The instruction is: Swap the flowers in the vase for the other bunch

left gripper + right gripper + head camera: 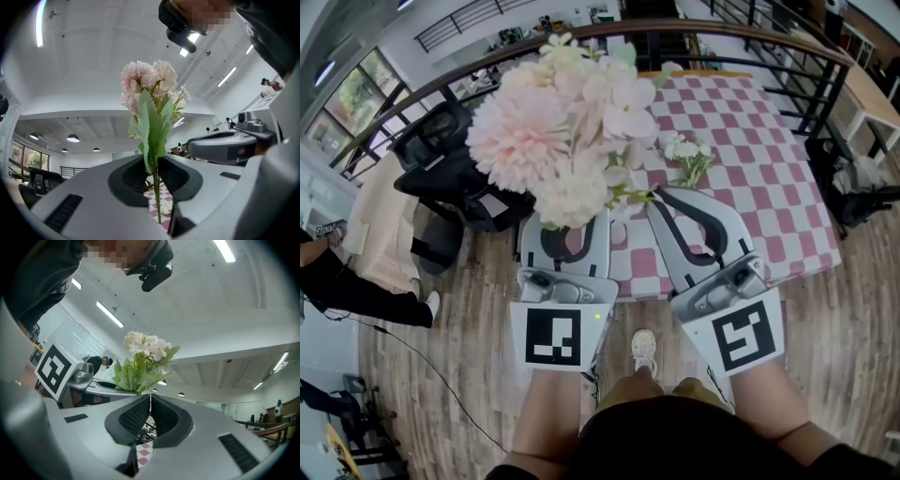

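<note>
Head view: the left gripper [565, 225], centre, pinches the pink bunch [562, 131]. The white sprig [689, 155] lies on the table [769, 141], upper right. No vase shows.

Left gripper view: the grip sits low on thin stems, so the heavy heads could tip or slip.

Right gripper view: the right gripper [150, 401] is pressed together and looks empty.

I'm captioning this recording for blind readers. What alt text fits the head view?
Seen from above, the left gripper holds a big pink bunch and the right gripper a small white bunch, at the near edge of a pink-checked table.
</note>
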Motion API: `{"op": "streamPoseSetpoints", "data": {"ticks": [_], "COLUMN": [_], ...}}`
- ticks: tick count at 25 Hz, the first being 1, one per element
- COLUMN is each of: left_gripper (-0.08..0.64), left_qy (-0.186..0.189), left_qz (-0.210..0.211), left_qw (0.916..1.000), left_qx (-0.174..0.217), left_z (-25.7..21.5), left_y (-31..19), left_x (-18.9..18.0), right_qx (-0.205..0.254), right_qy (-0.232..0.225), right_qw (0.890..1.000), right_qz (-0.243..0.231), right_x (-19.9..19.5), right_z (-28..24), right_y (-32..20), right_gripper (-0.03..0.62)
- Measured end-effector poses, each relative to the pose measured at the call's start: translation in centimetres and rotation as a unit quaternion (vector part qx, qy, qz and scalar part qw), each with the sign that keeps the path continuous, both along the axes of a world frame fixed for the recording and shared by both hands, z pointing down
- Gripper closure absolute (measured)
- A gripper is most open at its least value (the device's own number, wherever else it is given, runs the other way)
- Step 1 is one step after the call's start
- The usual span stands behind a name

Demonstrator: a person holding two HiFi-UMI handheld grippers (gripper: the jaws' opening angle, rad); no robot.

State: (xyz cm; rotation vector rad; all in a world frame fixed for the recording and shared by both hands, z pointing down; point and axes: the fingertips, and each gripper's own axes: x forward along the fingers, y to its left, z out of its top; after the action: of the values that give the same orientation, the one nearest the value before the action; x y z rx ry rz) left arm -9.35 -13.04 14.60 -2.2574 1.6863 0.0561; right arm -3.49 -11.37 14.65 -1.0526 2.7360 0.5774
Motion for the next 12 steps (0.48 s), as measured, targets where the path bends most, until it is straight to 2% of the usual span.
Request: {"op": "streamPoseSetpoints", "data": {"ticks": [12], "left_gripper": [0.492], "left_qy": [0.006], "left_qz": [0.022], "left_qw": [0.9997], "left_qx": [-0.004], "left_z": [0.7], "left_y": [-2.9], "left_x": [-2.5], "right_qx": [-0.002], "right_qy": [0.003], "right_qw": [1.0], "right_qz": [0.016], "right_x": [-2.9], "right_z": [0.2], "right_y": [-3.0], "right_gripper": [0.558]}}
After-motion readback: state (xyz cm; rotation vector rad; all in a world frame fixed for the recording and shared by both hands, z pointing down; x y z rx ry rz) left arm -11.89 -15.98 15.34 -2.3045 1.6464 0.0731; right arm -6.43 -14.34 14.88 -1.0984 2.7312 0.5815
